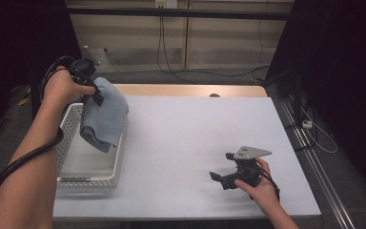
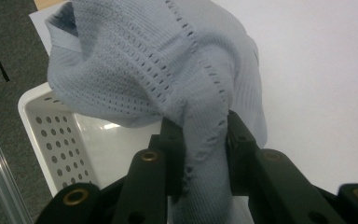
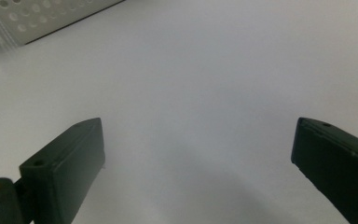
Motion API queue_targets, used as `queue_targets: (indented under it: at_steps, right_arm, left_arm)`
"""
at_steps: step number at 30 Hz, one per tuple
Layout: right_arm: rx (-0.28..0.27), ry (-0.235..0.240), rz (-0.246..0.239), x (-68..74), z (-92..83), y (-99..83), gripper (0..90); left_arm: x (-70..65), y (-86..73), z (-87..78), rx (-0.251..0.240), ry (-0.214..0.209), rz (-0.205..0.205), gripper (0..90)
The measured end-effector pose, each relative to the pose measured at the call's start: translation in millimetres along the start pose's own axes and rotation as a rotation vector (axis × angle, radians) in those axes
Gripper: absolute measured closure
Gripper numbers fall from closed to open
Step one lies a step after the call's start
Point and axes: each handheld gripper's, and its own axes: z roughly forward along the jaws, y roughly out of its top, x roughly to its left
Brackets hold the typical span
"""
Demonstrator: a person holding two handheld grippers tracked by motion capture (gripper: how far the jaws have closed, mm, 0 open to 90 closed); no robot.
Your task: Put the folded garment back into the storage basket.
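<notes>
Right claw (image 1: 219, 177): rests on the white counter (image 1: 186, 143), jaws wide, nothing between them. Left claw (image 2: 205, 154): clamped on a fold of the blue knitted cloth (image 1: 104, 114), which hangs over the white perforated basket (image 1: 88, 179), apparently clear of its floor.

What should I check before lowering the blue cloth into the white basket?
1. Left tool clamped on the blue cloth: ok.
2. Cloth over the white basket: partly, not ok; part of it hangs over the right rim.
3. Basket floor free under the cloth: ok.
4. Right tool away from the basket, jaws open, nothing between them: ok.
5. Left cable free of the basket rim: cannot tell.
</notes>
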Motion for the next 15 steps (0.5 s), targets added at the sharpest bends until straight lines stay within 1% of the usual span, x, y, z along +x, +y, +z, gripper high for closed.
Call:
queue_targets:
  at_steps: [9,10,15]
  right_arm:
    - [0.003,0.001,-0.004,0.9,0.7,-0.4,2.4]
    - [0.002,0.000,-0.002,0.7,0.7,-0.4,2.4]
    - [0.006,0.000,-0.002,0.5,1.4,-1.0,2.4]
  left_arm:
    - [4.8,-8.0,9.0,0.018,-0.019,-0.010,73.9]
    - [5.0,-9.1,9.9,0.012,-0.021,-0.014,73.8]
    - [6.8,-13.7,14.0,0.018,-0.027,-0.016,73.8]
